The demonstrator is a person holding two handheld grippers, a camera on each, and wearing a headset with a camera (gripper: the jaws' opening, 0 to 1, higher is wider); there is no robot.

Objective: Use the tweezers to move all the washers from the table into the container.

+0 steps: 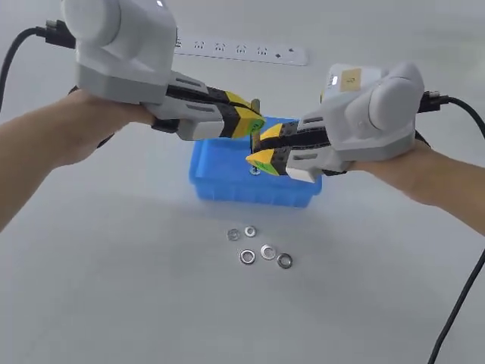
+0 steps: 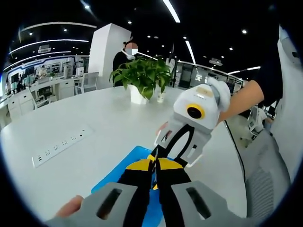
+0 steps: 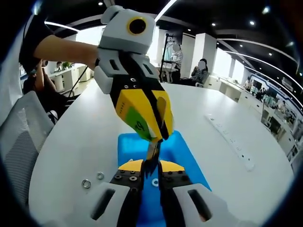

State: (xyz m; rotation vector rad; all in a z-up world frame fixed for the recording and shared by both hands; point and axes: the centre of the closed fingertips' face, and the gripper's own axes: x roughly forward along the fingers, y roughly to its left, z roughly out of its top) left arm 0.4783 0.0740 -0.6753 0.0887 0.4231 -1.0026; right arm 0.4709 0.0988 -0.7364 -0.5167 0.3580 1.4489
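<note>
Slim metal tweezers (image 3: 152,153) run between the two grippers above the blue container (image 1: 250,193). My left gripper (image 1: 254,125) comes in from the left, shut on their upper end, and a metal tip (image 1: 256,106) sticks up past its jaws. My right gripper (image 1: 261,155) meets it from the right, its jaws (image 3: 150,166) closed on the lower part of the tweezers. One washer (image 3: 155,182) lies inside the container below the tips. Several washers (image 1: 258,246) lie in a loose cluster on the white table in front of the container.
A white power strip (image 1: 242,51) lies at the back of the table. A black cable (image 1: 455,303) hangs from the right gripper. A potted plant (image 2: 142,78) stands at the table's far end. People sit beyond the table.
</note>
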